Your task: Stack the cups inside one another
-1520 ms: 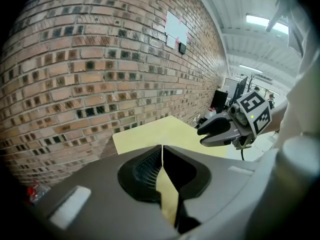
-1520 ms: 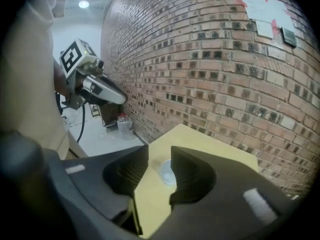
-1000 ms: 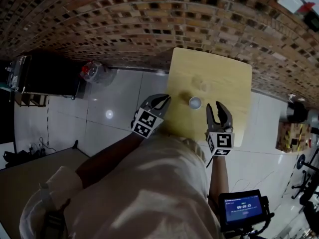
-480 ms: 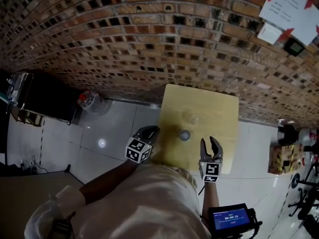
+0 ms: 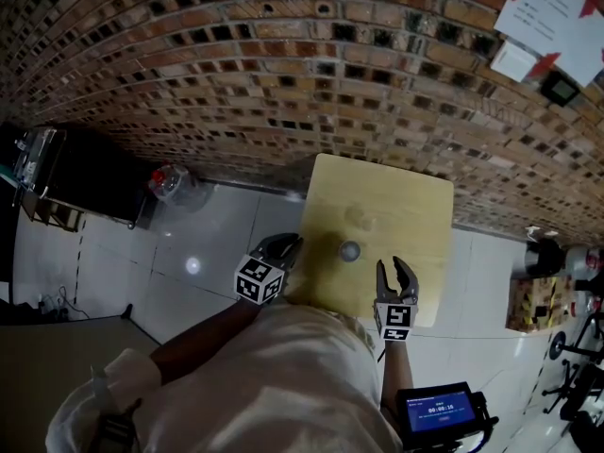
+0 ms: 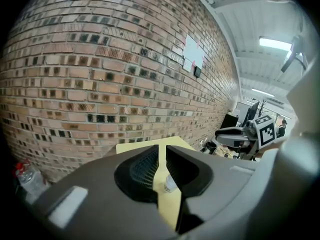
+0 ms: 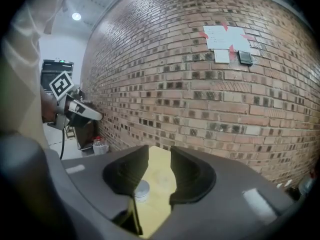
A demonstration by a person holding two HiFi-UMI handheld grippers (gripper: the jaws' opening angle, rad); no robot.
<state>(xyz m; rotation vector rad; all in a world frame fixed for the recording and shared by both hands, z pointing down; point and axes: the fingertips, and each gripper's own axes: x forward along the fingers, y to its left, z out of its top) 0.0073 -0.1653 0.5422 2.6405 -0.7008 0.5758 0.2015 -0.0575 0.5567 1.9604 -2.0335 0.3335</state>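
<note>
A small white cup (image 5: 350, 251) stands upright near the middle of the yellow table (image 5: 415, 206). It also shows between the jaws in the left gripper view, as the white cup (image 6: 170, 183), and low in the right gripper view (image 7: 141, 189). Just beyond it a clear cup (image 5: 360, 219) shows only faintly. My left gripper (image 5: 289, 244) hovers at the table's near left edge, open and empty. My right gripper (image 5: 395, 270) hangs over the near right part of the table, open, nothing in it. Both are a short way from the cups.
A brick wall (image 5: 283, 83) runs behind the table, with papers (image 5: 547, 17) pinned on it. On the tiled floor to the left stand a plastic jar (image 5: 170, 185) and a black cabinet (image 5: 71, 173). A small screen (image 5: 436, 411) sits at the lower right.
The head view has pulled back and up, so the table looks smaller. Both grippers stay near the table's front edge, drawn slightly toward the body. The cups have not moved.
</note>
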